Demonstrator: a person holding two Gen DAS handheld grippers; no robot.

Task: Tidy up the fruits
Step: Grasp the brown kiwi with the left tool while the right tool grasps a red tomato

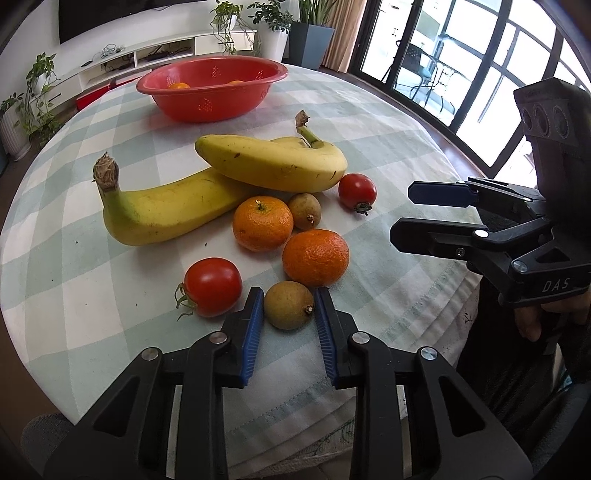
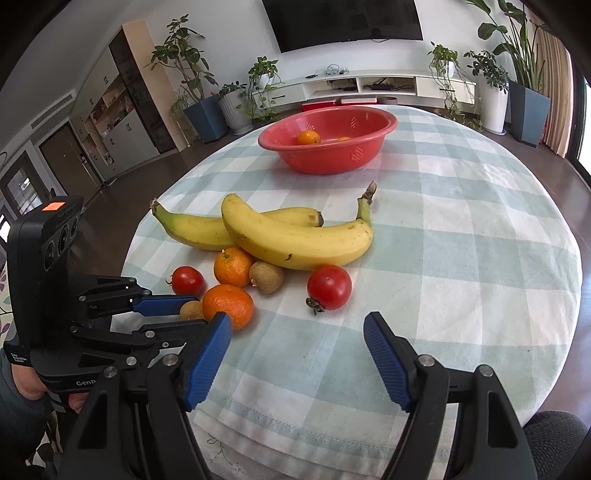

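My left tongs (image 1: 289,299) sat spread around the nearest longan (image 1: 289,305), a blue pad on each side, though I could not tell whether they touched it. My right tongs (image 2: 297,323) hung wide apart above the checked table (image 2: 461,258), near a tomato (image 2: 329,287). Two bananas (image 2: 295,240) lay crossed behind; the red colander (image 2: 327,142) stood far back, holding mandarins (image 2: 308,137).

Home living rm: wall TV (image 2: 343,22), low media shelf (image 2: 388,86), potted plants (image 2: 184,62), checked-cloth table (image 2: 461,229).
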